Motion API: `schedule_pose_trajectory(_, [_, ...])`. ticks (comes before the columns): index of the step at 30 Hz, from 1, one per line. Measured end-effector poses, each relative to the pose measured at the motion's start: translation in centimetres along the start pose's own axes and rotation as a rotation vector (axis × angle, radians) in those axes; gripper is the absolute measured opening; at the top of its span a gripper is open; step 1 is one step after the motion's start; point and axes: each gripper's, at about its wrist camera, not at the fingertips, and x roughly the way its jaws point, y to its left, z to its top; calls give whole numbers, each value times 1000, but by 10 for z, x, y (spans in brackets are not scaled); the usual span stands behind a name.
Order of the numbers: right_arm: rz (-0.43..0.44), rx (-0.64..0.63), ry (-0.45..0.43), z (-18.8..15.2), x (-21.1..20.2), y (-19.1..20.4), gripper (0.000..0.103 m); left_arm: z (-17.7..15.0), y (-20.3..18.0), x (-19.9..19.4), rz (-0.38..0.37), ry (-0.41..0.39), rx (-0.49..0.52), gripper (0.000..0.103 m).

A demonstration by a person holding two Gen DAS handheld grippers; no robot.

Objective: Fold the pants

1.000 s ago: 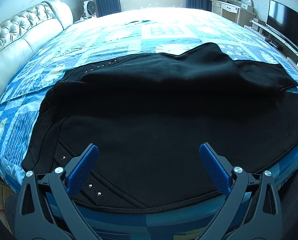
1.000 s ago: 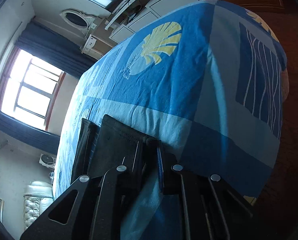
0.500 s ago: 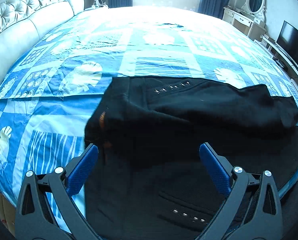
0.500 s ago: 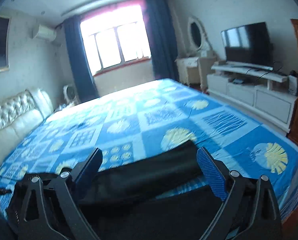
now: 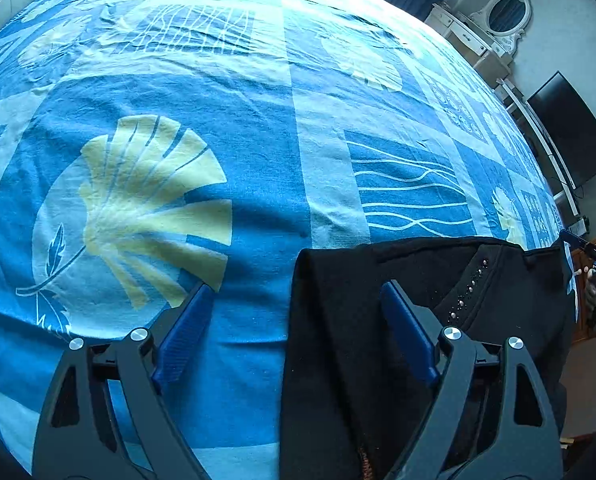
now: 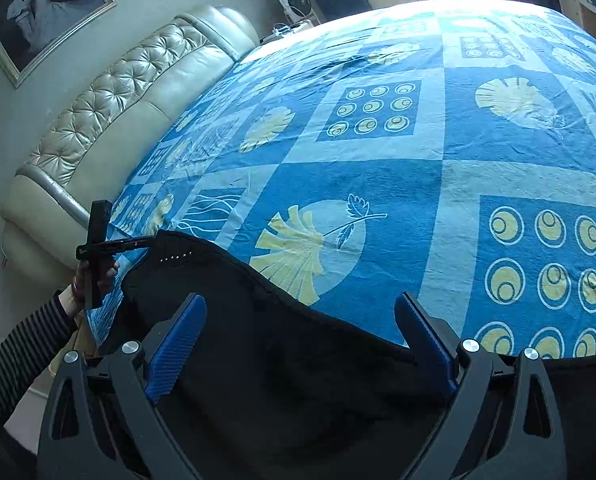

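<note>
The left gripper (image 5: 294, 324) is hanging over the bed (image 5: 258, 152) with its fingers spread wide and nothing between them. The pants (image 5: 438, 300) are lying at about 4 o'clock in its view, their near edge running up between the two blue pads, the right pad (image 5: 408, 334) sitting over black cloth and the left pad (image 5: 184, 330) over bare sheet. A row of studs (image 5: 468, 288) is showing at 3 o'clock.

The right gripper (image 6: 302, 332) is also spread and gripping nothing. In its view the pants (image 6: 298, 360) are filling the 6 o'clock area, with the upper edge sweeping from 9 o'clock down toward 4 o'clock across the blue sheet (image 6: 438, 152). The person's left hand (image 6: 94, 276) is showing at 9 o'clock, next to the studded corner.

Risks, as I am judging them: with both grippers off the cloth, whatever fold is lying there is depending on its own weight, and the soft fabric may be slumping. The left gripper is straddling the edge, so closing here could be catching only one layer, or pinching sheet along with cloth and dragging the bedding. The pants are lying near the bed's edge, so a careless pull could be sliding them off.

No containers are showing in either view.
</note>
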Motion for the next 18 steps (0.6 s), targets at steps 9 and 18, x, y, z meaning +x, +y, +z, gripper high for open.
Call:
schedule_pose_trajectory(9, [-10,-88,281,15,57,6,94,5,-9,10,-107,52,11,37])
schedule_pose_trajectory(18, [-112,-207,353,5,66,38,14,4,-12,0,-125,34,8,5])
